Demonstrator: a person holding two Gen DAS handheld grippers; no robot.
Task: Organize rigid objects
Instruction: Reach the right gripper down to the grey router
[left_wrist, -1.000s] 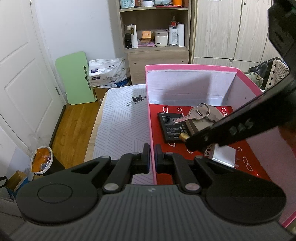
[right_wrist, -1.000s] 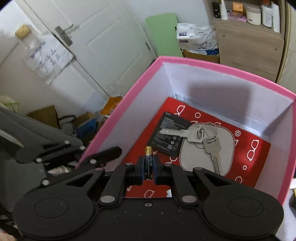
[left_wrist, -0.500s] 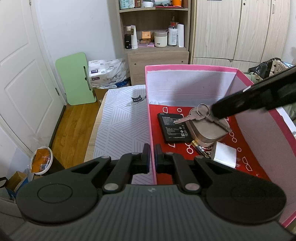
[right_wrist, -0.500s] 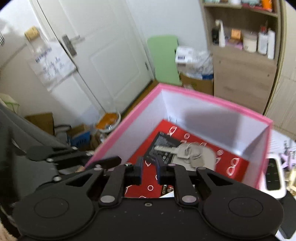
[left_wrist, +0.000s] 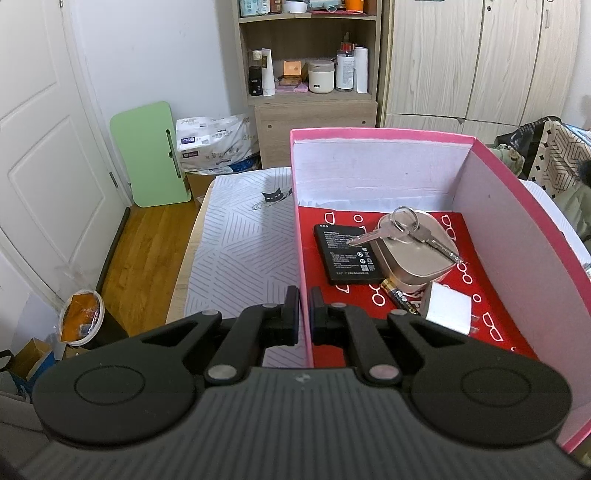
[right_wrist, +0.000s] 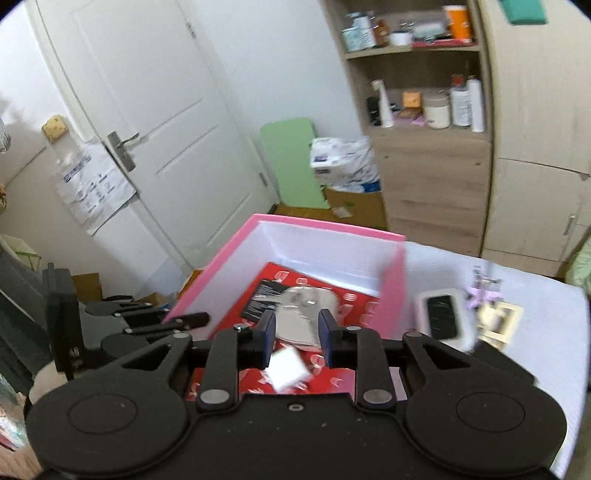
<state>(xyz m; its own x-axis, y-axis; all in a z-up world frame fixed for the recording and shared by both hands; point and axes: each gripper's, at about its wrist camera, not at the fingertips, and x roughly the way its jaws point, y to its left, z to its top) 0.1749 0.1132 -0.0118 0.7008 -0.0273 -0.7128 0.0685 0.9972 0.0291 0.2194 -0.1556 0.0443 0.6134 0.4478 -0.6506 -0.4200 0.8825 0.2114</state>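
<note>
A pink box (left_wrist: 380, 131) with a red floor stands on the bed. My left gripper (left_wrist: 303, 314) is shut on its left wall. Inside lie a flat black phone battery (left_wrist: 346, 254), a silver tin (left_wrist: 415, 264) with keys (left_wrist: 403, 232) on top, an AA battery (left_wrist: 400, 297) and a white charger cube (left_wrist: 447, 309). My right gripper (right_wrist: 297, 341) hovers above the box's (right_wrist: 325, 226) near side. Its jaws are opening and nothing is between them. Below it, blurred, are the tin (right_wrist: 303, 314), the phone battery (right_wrist: 261, 301) and the cube (right_wrist: 288, 369).
On the bedsheet right of the box lie a white device with a dark screen (right_wrist: 439, 318), a purple item (right_wrist: 480, 295) and a beige frame (right_wrist: 499, 322). A patterned sheet (left_wrist: 240, 251) lies left of the box. Beyond are a door (right_wrist: 147, 122), shelves (left_wrist: 310, 66) and a wardrobe (left_wrist: 480, 62).
The right gripper let the AA battery go inside the box, then rose and drew back out of the left wrist view with its jaws spreading. The left gripper kept its hold on the wall.
</note>
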